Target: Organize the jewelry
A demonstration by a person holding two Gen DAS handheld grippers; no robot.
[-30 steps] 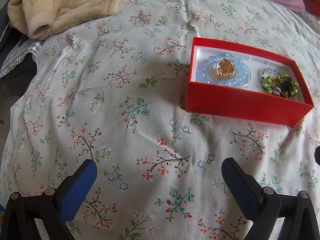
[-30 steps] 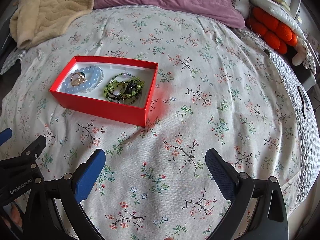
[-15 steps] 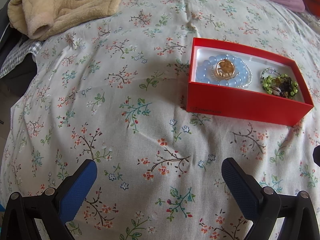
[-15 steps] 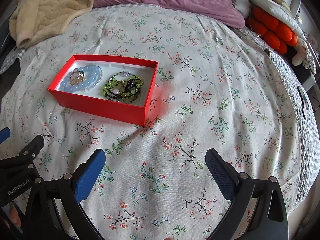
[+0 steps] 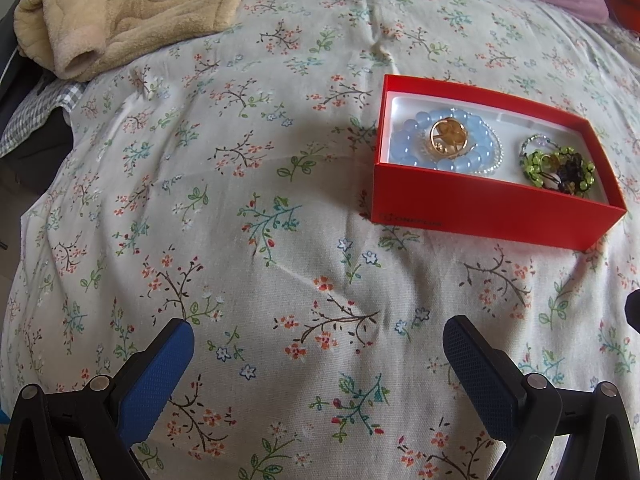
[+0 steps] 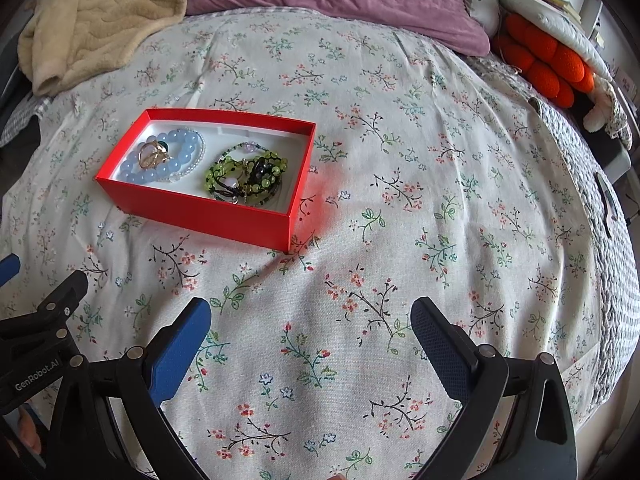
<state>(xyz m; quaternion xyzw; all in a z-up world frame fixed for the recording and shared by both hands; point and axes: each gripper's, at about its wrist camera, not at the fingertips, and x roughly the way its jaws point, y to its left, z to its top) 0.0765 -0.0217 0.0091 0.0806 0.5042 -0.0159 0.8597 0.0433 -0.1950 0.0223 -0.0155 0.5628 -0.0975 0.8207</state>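
Where beads tangle, green bracelets (image 6: 244, 178) blur inside red box (image 6: 200, 210).

At the left of the frame a red box (image 6: 208, 208) on the floral bedspread (image 6: 400, 220) holds a blue bead bracelet (image 6: 176, 156) and green beads (image 6: 244, 178); the right gripper (image 6: 310, 320) gapes empty at the bottom.

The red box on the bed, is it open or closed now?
Open. The red box has no lid on it; its white inside shows, with the blue bead bracelet and the green bead bracelet lying in it.
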